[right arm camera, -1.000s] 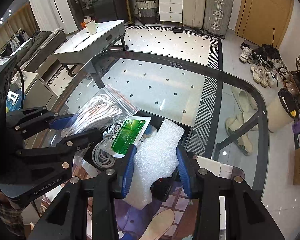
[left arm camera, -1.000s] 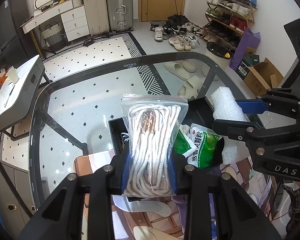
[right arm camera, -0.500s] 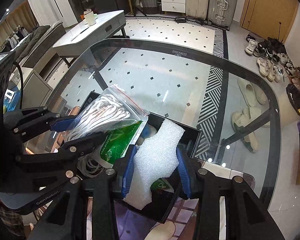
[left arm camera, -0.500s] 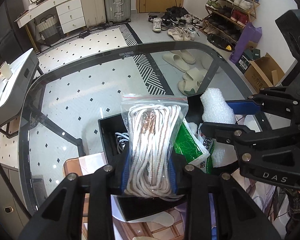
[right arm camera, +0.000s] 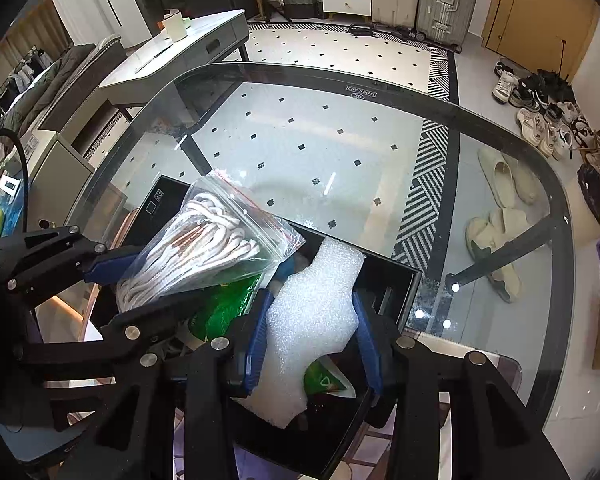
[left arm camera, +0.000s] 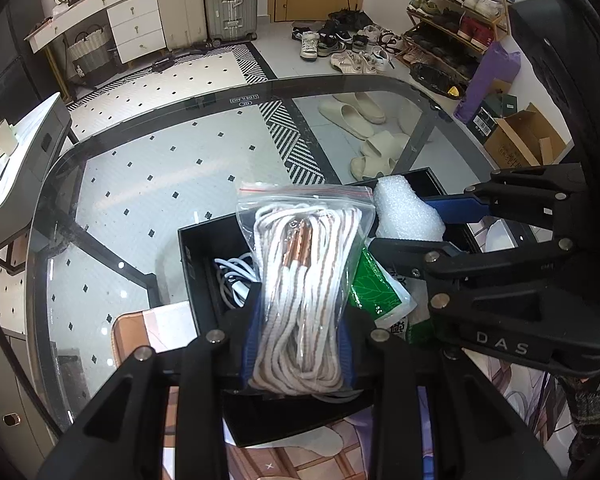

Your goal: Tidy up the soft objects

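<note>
With the left gripper (left arm camera: 302,344) clamping the rope bag (left arm camera: 304,264) and the right gripper (right arm camera: 312,344) pinching foam (right arm camera: 316,312), both crowd the black box (left arm camera: 204,264), risking collision.

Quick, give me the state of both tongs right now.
Left tongs: shut on the clear zip bag of coiled white rope.
Right tongs: shut on the white foam sheet, over the black box.

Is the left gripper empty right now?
No: the left gripper has its jaws shut on the zip bag of white rope, held over the black box.
</note>
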